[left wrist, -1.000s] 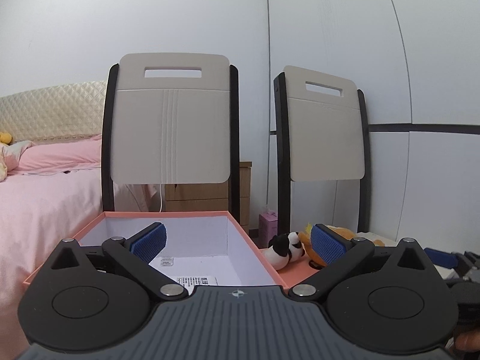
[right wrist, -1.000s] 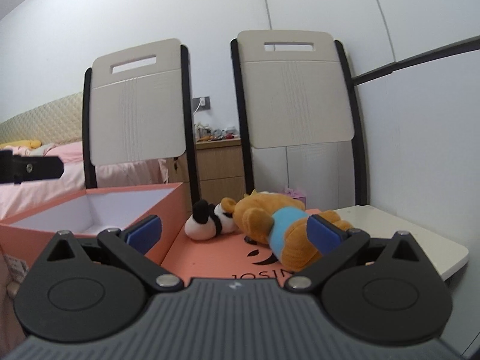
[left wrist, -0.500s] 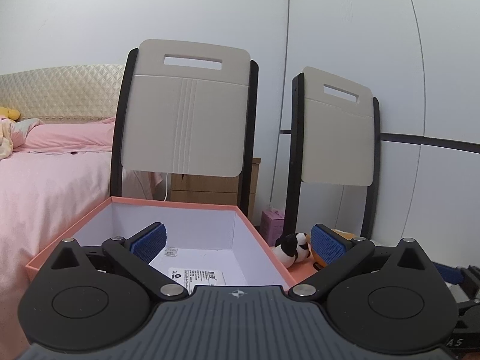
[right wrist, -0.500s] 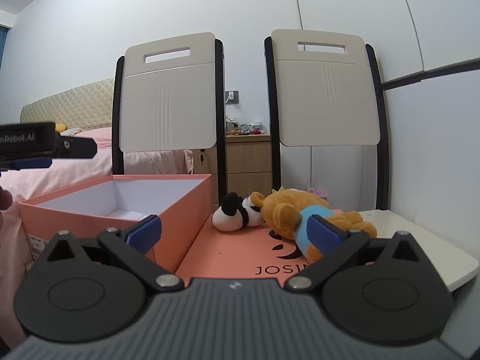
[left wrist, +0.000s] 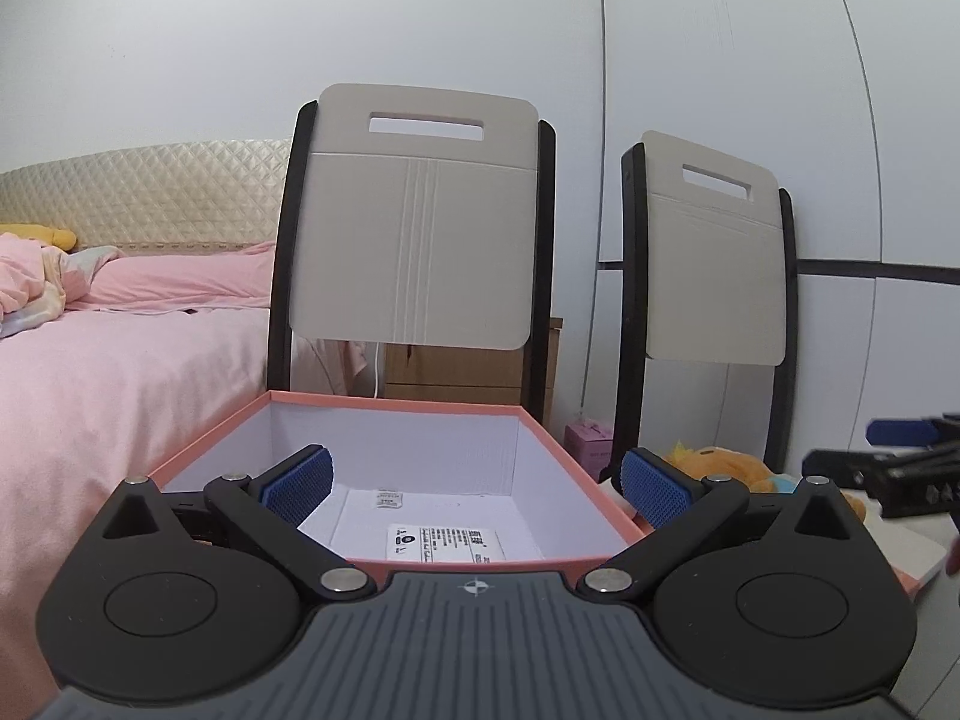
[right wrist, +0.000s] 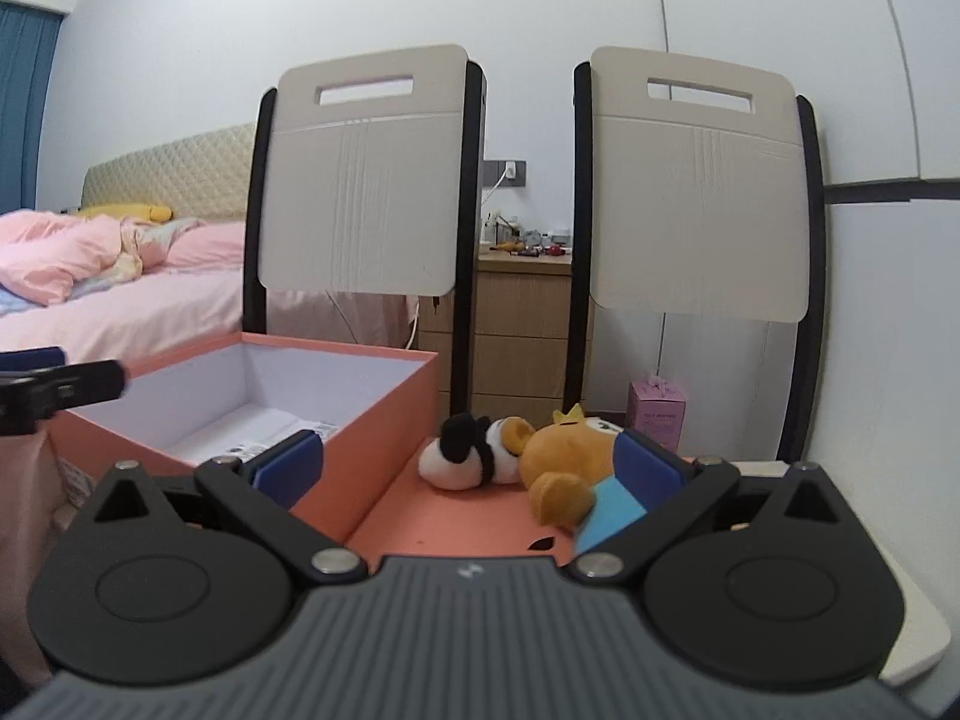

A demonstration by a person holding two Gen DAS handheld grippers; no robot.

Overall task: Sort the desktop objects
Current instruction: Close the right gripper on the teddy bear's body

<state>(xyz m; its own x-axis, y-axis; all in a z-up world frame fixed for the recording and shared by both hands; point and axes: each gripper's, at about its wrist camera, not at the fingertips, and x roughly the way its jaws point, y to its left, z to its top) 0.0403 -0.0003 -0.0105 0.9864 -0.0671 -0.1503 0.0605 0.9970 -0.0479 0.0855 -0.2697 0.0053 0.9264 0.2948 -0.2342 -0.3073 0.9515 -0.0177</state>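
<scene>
Since the earlier frames, both my grippers had drawn closer over the desk: the box filled more of the left view, the toys more of the right. Left gripper: jaws wide, holding nothing, poised at the near rim of the open salmon-pink box. Between those jaws, on the white box floor, lay a printed label. Right gripper: jaws wide, holding nothing. Between its jaws, on the salmon lid beside the box, lay the orange plush bear in a blue shirt, partly behind my right fingertip. Touching the bear's head, on its left, lay the panda plush. Beyond the jaws: a small pink carton, two chair backs, a wooden nightstand. Far left: a bed in pink covers.
</scene>
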